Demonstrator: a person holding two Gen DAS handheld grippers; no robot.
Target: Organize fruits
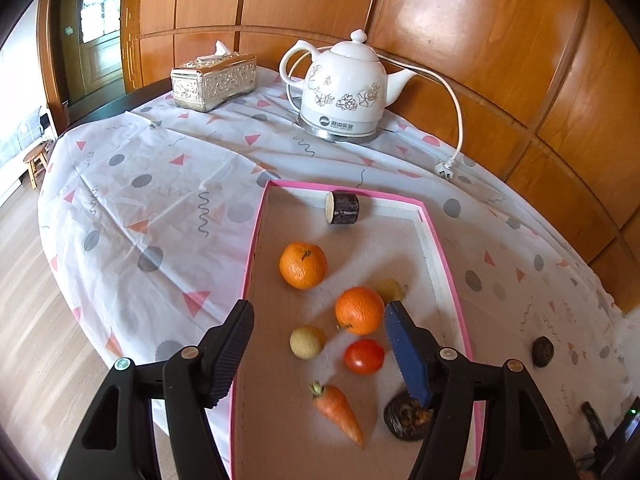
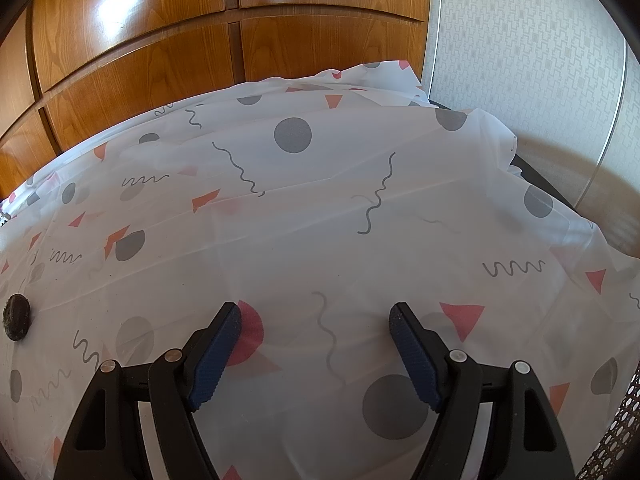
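The left gripper [image 1: 318, 308] sits nearest the lens, its fingers [image 1: 408, 356] spread with nothing between them, hanging over the near half of the pink-rimmed box [image 1: 250, 248]. The right gripper [image 2: 316, 312] is likewise spread and empty, poised above a bare stretch of the patterned cloth [image 2: 320, 200] that covers the desk [image 1: 100, 98], well apart from the box.

Judging by what lies inside, most of the sorting looks done. The box already holds, from largest down: a carrot [image 1: 338, 412] near the front; two oranges, one toward the middle [image 1: 303, 265] and one just beside the right finger [image 1: 359, 310]; a dark wrinkled fruit [image 1: 404, 420] partly hidden under that finger; a dark cut cylinder with a pale end [image 1: 343, 208] lying on its side against the far wall; a red tomato [image 1: 364, 356]; and two small yellowish round fruits, one beside the tomato [image 1: 307, 342] and one behind the nearer orange [image 1: 391, 290].

What is left, as far as can be seen, is one dark wrinkled piece [image 1: 543, 351] resting on the cloth outside the box, off its right wall; it shows again at the left edge of the right wrist view [image 2: 16, 317]. It appears closer to the right gripper, which would probably be the one to fetch it.

The white electric kettle [image 1: 344, 92] and silver tissue box [image 1: 214, 80] at the back of the desk seem to play no part.
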